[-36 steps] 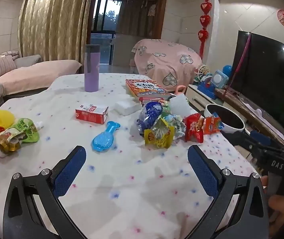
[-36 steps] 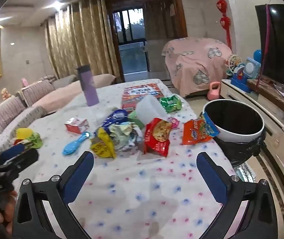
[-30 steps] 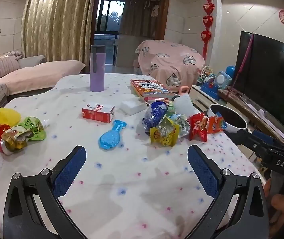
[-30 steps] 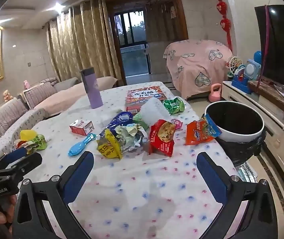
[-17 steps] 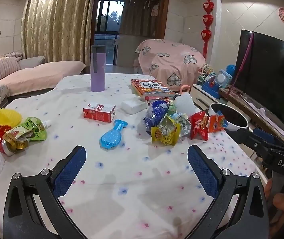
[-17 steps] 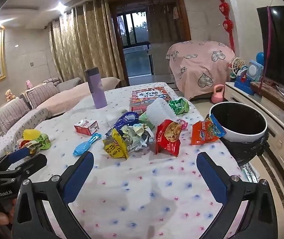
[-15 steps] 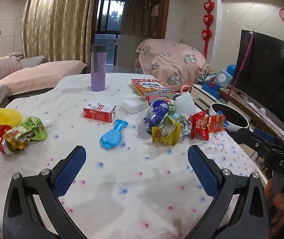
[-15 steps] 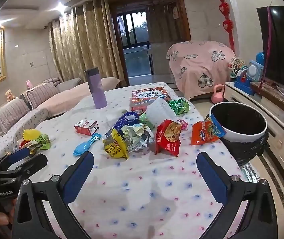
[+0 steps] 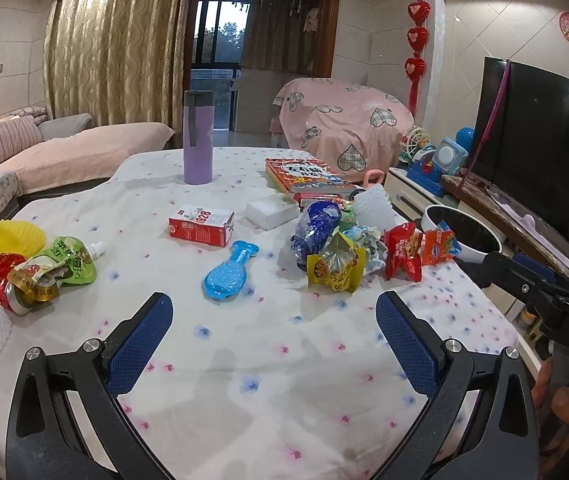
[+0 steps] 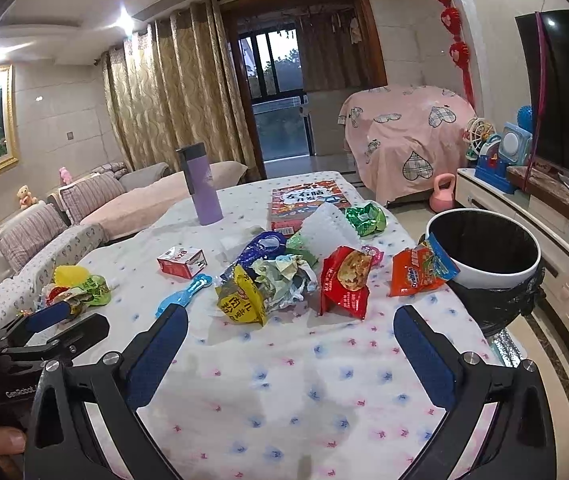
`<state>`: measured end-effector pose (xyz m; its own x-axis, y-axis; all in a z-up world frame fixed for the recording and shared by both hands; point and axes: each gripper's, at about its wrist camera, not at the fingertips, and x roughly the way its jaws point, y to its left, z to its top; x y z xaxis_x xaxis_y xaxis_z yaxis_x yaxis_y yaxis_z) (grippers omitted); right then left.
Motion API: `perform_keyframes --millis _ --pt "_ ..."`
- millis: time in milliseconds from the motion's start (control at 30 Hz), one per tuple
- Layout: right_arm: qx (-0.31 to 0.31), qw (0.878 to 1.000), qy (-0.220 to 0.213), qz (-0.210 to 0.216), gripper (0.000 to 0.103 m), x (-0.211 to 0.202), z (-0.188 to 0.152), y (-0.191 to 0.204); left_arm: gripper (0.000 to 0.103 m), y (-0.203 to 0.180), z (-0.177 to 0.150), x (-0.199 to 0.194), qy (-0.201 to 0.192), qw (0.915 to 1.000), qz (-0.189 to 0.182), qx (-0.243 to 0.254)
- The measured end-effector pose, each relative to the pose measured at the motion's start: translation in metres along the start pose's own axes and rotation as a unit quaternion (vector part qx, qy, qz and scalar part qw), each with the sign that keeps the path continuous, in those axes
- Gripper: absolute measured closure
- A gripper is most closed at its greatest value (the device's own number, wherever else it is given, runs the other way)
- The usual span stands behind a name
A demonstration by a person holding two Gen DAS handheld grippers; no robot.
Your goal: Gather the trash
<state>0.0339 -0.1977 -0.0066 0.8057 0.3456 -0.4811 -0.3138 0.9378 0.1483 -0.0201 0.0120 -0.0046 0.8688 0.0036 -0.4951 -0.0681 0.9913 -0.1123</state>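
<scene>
1. Over the table [image 9: 244, 360], both views sit a little further back than 1.2 s ago; the trash has not moved, so collecting has not started.
2. Left gripper [image 9: 270, 330] and right gripper [image 10: 290, 342] are spread wide and empty, above bare cloth.
3. Wrappers [image 10: 280, 280] lie heaped mid-table; the orange packet [image 10: 418, 272] touches the bin [image 10: 484, 276], which stands just off the table's right edge. More trash [image 9: 40, 268] sits far left.
4. Floral cloth covers the table; a purple bottle [image 9: 197, 138], carton [image 9: 201, 226] and book [image 9: 308, 178] lie beyond. Sofa, curtains, TV surround it.
</scene>
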Motion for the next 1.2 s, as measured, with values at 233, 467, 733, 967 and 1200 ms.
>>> perform_keyframes --millis 233,467,733,967,1200 --pt "-0.001 1.000 -0.005 0.007 0.000 -0.0012 0.0016 0.0010 0.000 0.0016 0.0017 0.0018 0.001 1.0000 -0.002 -0.002" --pt "0.002 1.000 -0.008 0.010 0.000 -0.0018 0.0029 0.0008 0.000 0.0021 0.0029 0.0026 0.000 1.0000 0.000 0.000" --pt "0.003 1.000 -0.011 0.015 0.000 -0.0031 0.0032 0.0007 0.000 0.0025 0.0060 0.0032 -0.002 1.0000 0.002 0.004" --pt "0.003 1.000 -0.013 0.017 0.000 -0.0038 0.0028 0.0013 0.000 0.0024 0.0061 0.0033 -0.001 1.0000 0.002 0.005" --pt "-0.002 1.000 -0.012 0.022 0.000 -0.0036 0.0032 0.0045 0.000 0.0024 0.0054 0.0032 0.000 1.0000 0.002 0.005"
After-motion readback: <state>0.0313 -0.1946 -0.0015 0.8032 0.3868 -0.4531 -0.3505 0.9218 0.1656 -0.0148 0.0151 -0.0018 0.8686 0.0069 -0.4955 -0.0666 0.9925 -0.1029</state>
